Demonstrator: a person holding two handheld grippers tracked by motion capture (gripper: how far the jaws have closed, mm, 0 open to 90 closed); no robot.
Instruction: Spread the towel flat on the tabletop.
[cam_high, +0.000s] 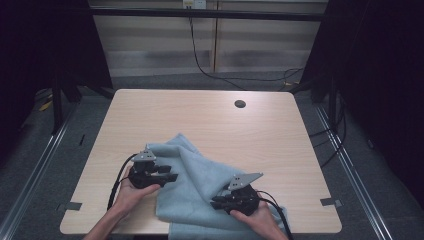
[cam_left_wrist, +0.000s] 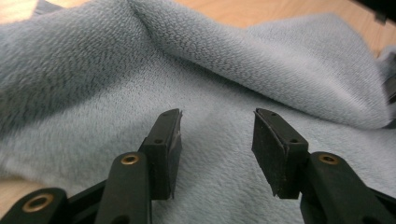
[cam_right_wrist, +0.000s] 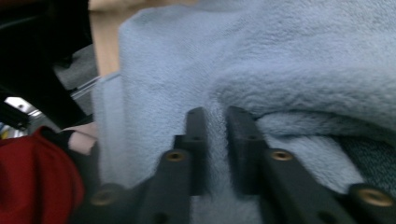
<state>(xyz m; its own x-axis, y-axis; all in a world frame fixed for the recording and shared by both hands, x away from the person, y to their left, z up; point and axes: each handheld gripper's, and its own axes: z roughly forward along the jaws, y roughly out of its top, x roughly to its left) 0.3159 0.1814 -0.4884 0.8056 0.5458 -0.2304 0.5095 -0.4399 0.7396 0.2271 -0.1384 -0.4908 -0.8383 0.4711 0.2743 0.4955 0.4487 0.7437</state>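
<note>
A light blue fleece towel lies crumpled on the near half of the wooden table, and its lower part hangs over the front edge. At the towel's left edge, my left gripper points right. Its jaws stand wide apart in the left gripper view, just above the towel, with nothing between them. My right gripper lies on the towel's near right part and points left. In the blurred right gripper view its jaws leave a narrow gap over the towel, with a fold just beyond the tips.
A dark round cable hole sits at the table's far right. Bare tabletop lies beyond and to both sides of the towel. A red sleeve and dark floor with metal rails show past the table's front edge.
</note>
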